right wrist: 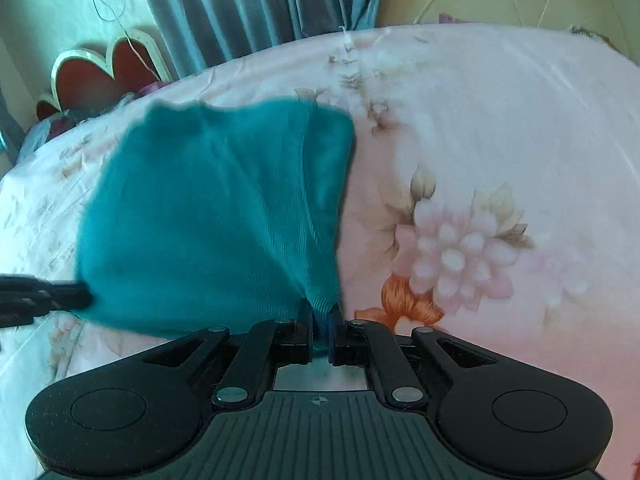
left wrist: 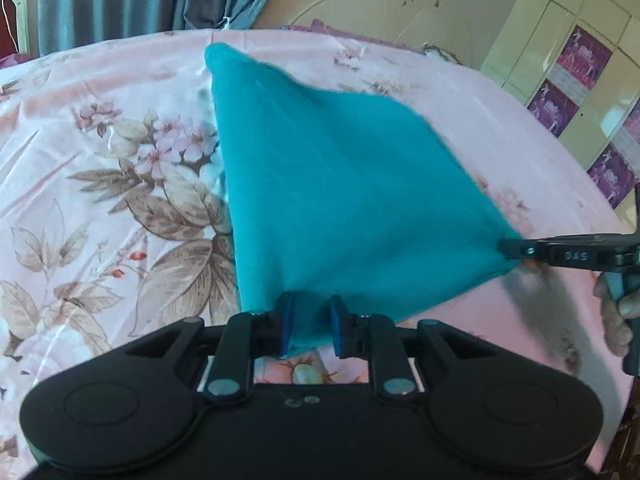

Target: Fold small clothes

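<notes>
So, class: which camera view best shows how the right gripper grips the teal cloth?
The right wrist view: the right gripper has its pads closed on a bunched corner of the teal cloth. The left wrist view shows it only from the side, its tip at the cloth's corner.

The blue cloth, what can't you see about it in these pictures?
- What garment the blue cloth is: blurred in both views, no sleeves or legs show.
- Its underside: hidden by the cloth itself.
- Whether the left gripper is pinching it: the fingers stand apart, and the cloth covers the gap.
- The cloth's near corner inside the right gripper: hidden by the fingers.
</notes>
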`<move>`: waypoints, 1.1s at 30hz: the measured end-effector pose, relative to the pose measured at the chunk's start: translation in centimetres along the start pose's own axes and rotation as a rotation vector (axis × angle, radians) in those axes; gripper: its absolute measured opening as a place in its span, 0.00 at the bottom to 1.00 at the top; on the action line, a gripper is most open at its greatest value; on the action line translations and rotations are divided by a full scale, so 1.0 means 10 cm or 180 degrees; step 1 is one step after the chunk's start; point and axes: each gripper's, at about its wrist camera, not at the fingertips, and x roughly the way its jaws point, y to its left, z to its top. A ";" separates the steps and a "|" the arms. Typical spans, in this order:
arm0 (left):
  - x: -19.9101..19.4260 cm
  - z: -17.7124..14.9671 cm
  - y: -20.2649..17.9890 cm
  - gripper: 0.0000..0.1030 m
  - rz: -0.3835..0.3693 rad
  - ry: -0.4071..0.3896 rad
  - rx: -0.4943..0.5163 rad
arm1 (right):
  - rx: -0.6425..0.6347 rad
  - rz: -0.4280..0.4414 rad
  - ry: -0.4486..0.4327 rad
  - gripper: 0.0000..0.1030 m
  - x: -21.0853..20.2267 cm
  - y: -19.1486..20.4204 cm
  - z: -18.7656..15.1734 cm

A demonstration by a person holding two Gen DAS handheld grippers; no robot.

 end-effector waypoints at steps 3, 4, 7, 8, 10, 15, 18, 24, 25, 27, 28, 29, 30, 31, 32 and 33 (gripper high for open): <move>-0.26 0.14 0.02 0.22 -0.0039 -0.0414 0.0033 | 0.0015 -0.0155 -0.0437 0.42 -0.32 0.07 0.11; -0.28 0.21 0.03 0.24 -0.0062 -0.0511 0.0035 | -0.0072 -0.0244 -0.0598 0.54 -0.39 0.13 0.18; -0.09 0.48 0.02 0.27 -0.0036 -0.0555 0.0039 | -0.0320 -0.0153 -0.0607 0.55 -0.23 0.31 0.39; 0.01 0.53 0.02 0.27 -0.0032 -0.0547 0.0031 | -0.0372 -0.0086 -0.0523 0.40 -0.10 0.35 0.43; 0.29 0.56 0.06 0.27 0.0010 -0.0291 -0.0029 | -0.0461 -0.0053 -0.0158 0.23 0.25 0.35 0.40; 0.30 0.53 0.14 0.25 -0.0037 -0.0201 -0.0098 | -0.0359 -0.0243 0.0053 0.21 0.40 0.23 0.33; 0.14 0.62 0.16 0.27 -0.0034 -0.0428 -0.0015 | -0.0259 -0.0220 -0.0302 0.21 0.21 0.33 0.47; 0.42 1.12 0.27 0.35 0.0016 -0.0513 0.0037 | -0.0294 -0.0037 -0.0439 0.21 0.57 0.66 1.00; 0.52 1.17 0.29 0.37 0.0070 -0.0499 0.0068 | -0.0310 -0.0022 -0.0369 0.21 0.74 0.67 1.06; 0.84 1.19 0.35 0.38 0.0330 -0.0261 0.0180 | -0.0421 -0.0235 -0.0068 0.20 1.15 0.65 1.09; 0.99 1.15 0.39 0.38 0.0336 -0.0114 0.0156 | -0.0448 -0.0216 -0.0098 0.20 1.23 0.61 1.07; 0.98 1.13 0.37 0.37 0.0324 -0.0188 0.0267 | -0.0495 -0.0220 -0.0017 0.21 1.21 0.61 1.10; 0.94 1.16 0.36 0.36 0.0307 -0.0176 0.0311 | -0.0537 -0.0214 0.0023 0.21 1.17 0.63 1.16; 0.87 1.19 0.39 0.34 0.0236 -0.0243 0.0262 | -0.0545 -0.0165 -0.0080 0.21 1.08 0.62 1.20; 0.80 1.21 0.46 0.33 0.0170 -0.0385 0.0152 | -0.0502 -0.0033 -0.0231 0.21 1.02 0.61 1.27; 0.78 1.24 0.51 0.33 0.0137 -0.0487 0.0059 | -0.0438 0.0117 -0.0266 0.21 1.04 0.62 1.37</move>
